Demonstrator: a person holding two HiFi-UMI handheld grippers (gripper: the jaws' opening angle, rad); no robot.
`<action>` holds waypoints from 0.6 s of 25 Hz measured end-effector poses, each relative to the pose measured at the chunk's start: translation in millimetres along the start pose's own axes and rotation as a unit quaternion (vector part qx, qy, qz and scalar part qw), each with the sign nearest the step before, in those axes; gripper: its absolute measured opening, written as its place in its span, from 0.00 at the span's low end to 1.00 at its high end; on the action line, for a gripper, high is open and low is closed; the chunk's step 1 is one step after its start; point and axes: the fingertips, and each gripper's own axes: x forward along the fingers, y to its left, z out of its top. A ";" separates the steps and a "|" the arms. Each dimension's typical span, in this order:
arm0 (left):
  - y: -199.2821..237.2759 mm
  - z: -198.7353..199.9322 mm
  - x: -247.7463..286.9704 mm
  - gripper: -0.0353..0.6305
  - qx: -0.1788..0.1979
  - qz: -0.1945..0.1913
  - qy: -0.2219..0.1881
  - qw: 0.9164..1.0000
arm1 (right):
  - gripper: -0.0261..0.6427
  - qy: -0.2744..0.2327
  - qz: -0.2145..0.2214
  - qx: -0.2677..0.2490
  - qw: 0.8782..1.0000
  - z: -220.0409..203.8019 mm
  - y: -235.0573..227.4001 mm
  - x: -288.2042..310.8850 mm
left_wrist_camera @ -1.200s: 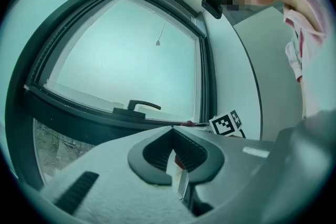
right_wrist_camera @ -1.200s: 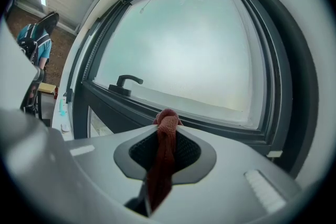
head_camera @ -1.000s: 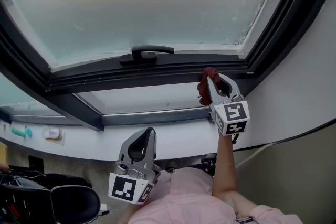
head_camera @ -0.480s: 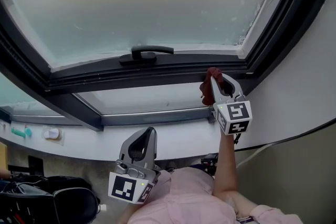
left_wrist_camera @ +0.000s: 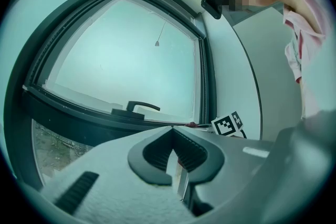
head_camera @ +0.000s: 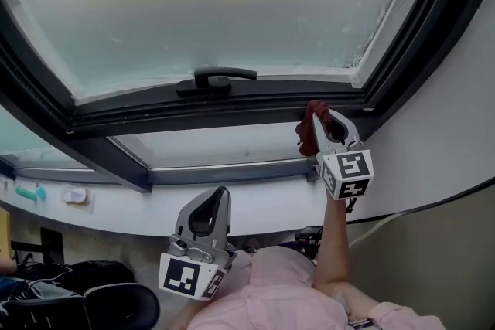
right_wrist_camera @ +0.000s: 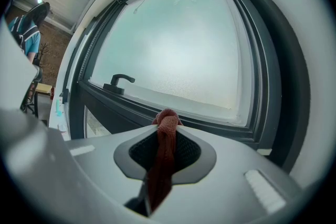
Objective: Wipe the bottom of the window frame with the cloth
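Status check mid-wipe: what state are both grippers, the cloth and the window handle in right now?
Right gripper: shut on the cloth, tips raised to the bottom of the window frame, near its right corner.
Cloth: bunched, clamped between the jaws, top end at the frame.
Left gripper: shut, nothing between its jaws, held low, clear of the window.
Handle: lying level along the frame.

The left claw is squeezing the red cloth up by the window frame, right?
Not quite. It is the right claw that is shut on the bunched dark red cloth, up by the dark grey window frame. The right gripper view shows this. The left claw is shut with nothing in it.
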 end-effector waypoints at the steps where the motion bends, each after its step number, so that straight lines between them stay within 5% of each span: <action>1: 0.1 0.0 0.1 0.05 0.000 0.000 0.000 1.000 | 0.12 0.000 0.000 0.000 1.000 0.0 0.0 -0.2; 15: -2.1 -2.4 2.3 0.05 -0.004 -0.004 0.006 1.000 | 0.12 0.011 -0.048 -0.001 0.999 -6.7 -32.2 -12.8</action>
